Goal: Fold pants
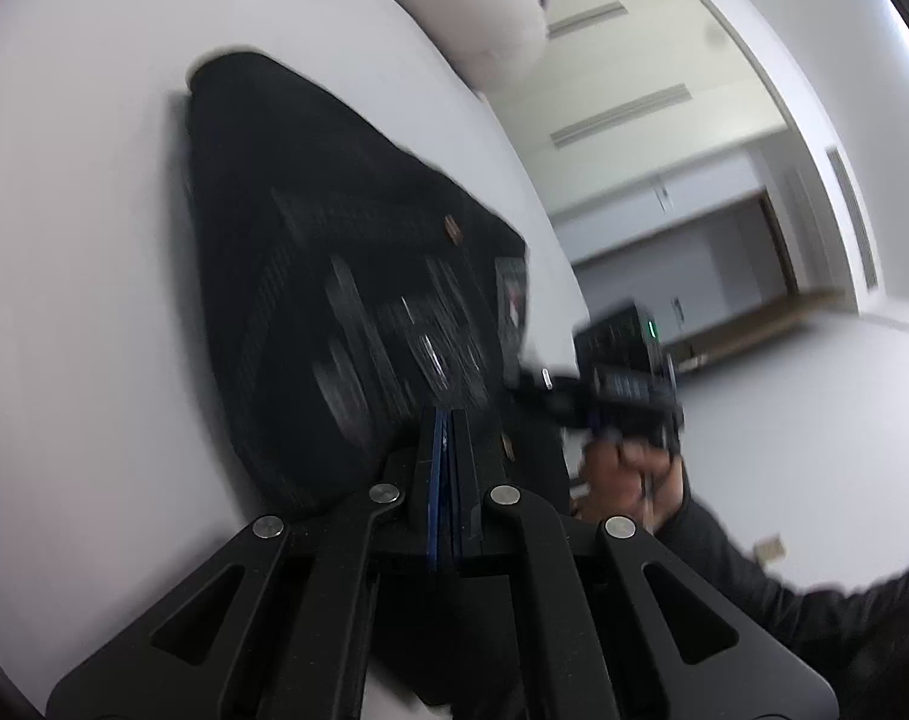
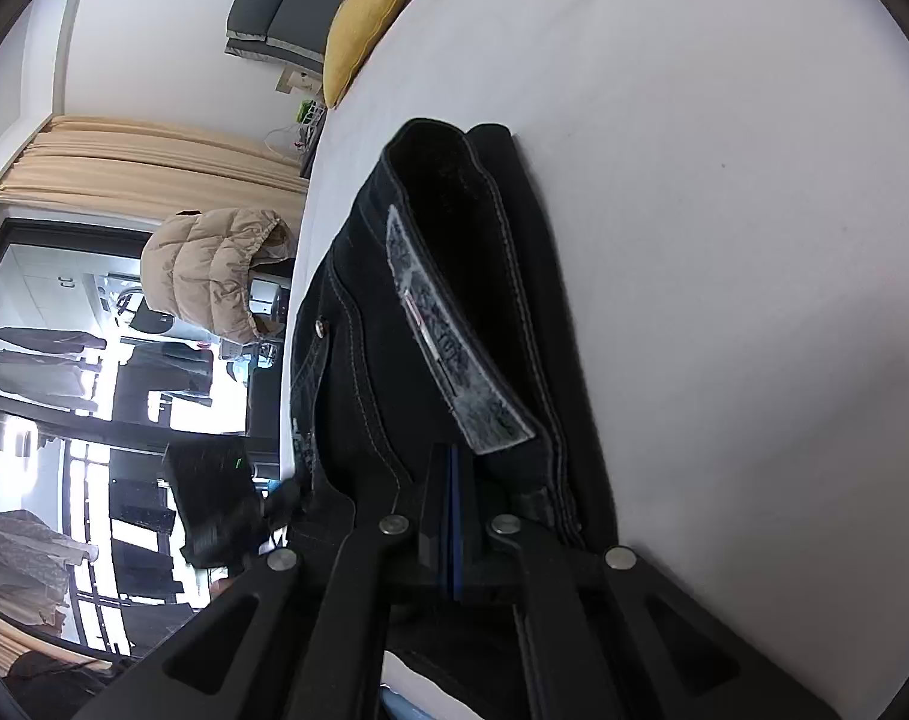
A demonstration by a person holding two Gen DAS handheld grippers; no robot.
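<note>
Pants point(image 2: 454, 312) — black jeans — lie bunched on the white bed point(image 2: 724, 180), both left tongs point(image 1: 448, 420) and right tongs point(image 2: 451, 456) pinching the fabric.

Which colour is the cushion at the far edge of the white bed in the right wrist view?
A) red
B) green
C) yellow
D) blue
C: the cushion beyond the black pants is plainly yellow, resting at the far edge of the white bed.

Matt black denim pants point(image 2: 454, 312)
</note>
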